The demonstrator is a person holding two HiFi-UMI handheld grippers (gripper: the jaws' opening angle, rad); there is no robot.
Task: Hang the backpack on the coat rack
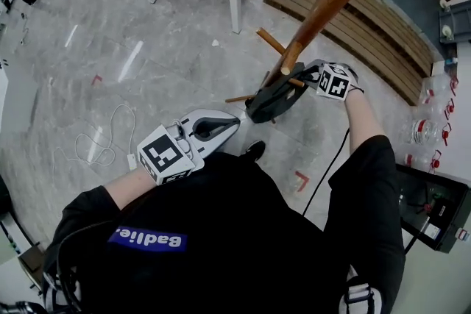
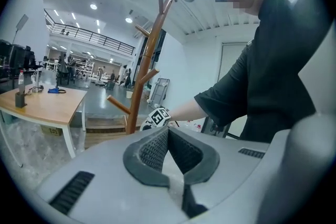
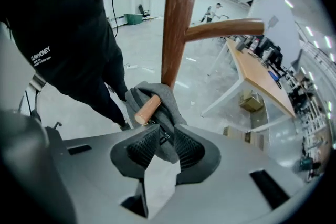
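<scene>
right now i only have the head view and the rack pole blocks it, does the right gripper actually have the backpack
Observer: Yes. The right gripper view shows the right gripper shut on a fold of the grey backpack.
Operator: is it on a peg yet
Observer: The fabric is draped over a peg, whose rounded end pokes out just above the gripper.
Operator: and the left one
Observer: The left gripper has its jaws together with nothing between them.

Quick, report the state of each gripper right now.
Left gripper: shut, nothing between its jaws.
Right gripper: shut on the backpack.
</scene>
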